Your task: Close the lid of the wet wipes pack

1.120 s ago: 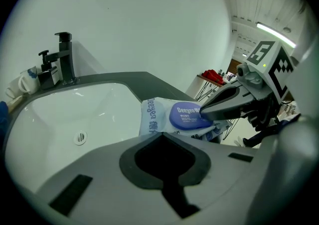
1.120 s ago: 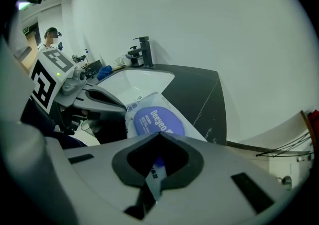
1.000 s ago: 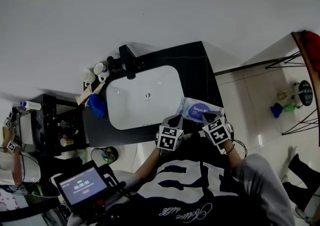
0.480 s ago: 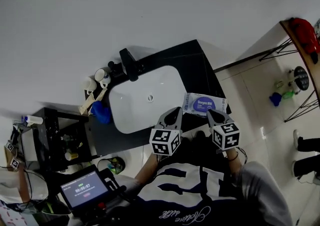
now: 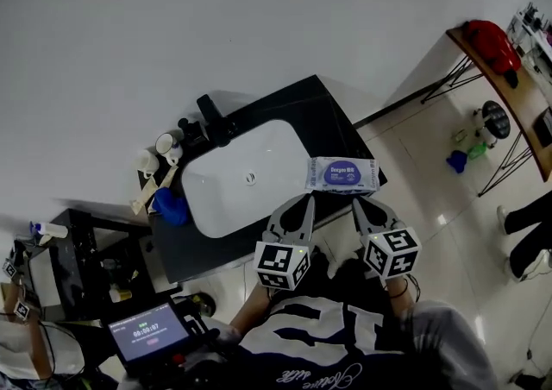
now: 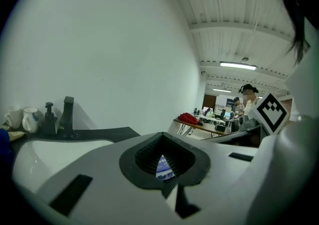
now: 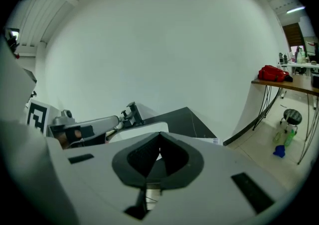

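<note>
The wet wipes pack (image 5: pixel 342 175), white with a purple oval lid lying flat, rests on the black counter (image 5: pixel 332 116) right of the sink. Both grippers hang in front of the counter edge, apart from the pack. My left gripper (image 5: pixel 303 201) is shut, its tips below the pack's left end. My right gripper (image 5: pixel 359 204) is shut too, just below the pack's right half. In the left gripper view a sliver of the pack (image 6: pixel 164 167) shows through the hole between the left gripper's (image 6: pixel 162 136) closed jaws. The right gripper (image 7: pixel 159 137) holds nothing in its own view.
A white sink (image 5: pixel 241 177) with a black faucet (image 5: pixel 212 112) fills the counter's middle. Cups (image 5: pixel 164 145) and a blue cloth (image 5: pixel 169 205) sit at its left. A dark shelf (image 5: pixel 95 259) stands further left. A table with a red bag (image 5: pixel 490 38) and a person's legs (image 5: pixel 526 216) are at the right.
Both grippers have drawn back from the wipes pack toward the person; a second ago their tips were at the pack. The pack now lies alone on the counter.
</note>
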`<state>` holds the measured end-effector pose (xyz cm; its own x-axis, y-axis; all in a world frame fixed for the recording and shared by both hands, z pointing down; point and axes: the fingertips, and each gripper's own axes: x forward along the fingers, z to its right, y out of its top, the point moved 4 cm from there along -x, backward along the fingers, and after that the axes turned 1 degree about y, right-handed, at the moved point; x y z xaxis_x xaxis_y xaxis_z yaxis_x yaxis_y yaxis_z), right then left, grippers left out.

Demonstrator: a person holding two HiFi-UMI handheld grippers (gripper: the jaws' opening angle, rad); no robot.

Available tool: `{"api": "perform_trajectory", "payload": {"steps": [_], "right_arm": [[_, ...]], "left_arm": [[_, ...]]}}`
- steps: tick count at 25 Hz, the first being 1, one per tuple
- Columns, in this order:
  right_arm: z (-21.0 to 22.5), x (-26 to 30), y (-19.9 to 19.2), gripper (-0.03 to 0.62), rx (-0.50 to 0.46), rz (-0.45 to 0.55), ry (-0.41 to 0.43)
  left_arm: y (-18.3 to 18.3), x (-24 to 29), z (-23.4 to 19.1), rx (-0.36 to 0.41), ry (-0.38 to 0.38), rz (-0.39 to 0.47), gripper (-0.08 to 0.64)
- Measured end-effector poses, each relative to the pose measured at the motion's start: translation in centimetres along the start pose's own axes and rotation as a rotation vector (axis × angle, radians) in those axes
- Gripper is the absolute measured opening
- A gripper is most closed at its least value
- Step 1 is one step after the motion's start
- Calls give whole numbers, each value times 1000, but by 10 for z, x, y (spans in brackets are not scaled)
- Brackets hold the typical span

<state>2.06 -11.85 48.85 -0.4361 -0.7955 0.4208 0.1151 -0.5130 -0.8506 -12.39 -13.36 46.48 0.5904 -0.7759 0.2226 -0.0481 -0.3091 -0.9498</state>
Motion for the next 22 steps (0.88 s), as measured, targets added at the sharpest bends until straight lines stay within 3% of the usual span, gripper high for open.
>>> {"api": "perform_trajectory", "payload": {"steps": [5, 11, 17, 22], "right_arm": [[-12, -26, -2, -5, -23, 39, 17], [-19, -64, -20, -5, -63, 53, 97], [-17, -132, -57, -6, -82, 47, 156], [-32, -205, -77, -6, -73, 68, 186]], "left_arm": [[0, -24, 22, -4, 19, 33, 2], [-3, -57, 64, 10, 90, 70, 2], [-34, -108, 134, -45, 166, 68, 2], [-52, -161, 205, -51, 166, 46, 2]]}}
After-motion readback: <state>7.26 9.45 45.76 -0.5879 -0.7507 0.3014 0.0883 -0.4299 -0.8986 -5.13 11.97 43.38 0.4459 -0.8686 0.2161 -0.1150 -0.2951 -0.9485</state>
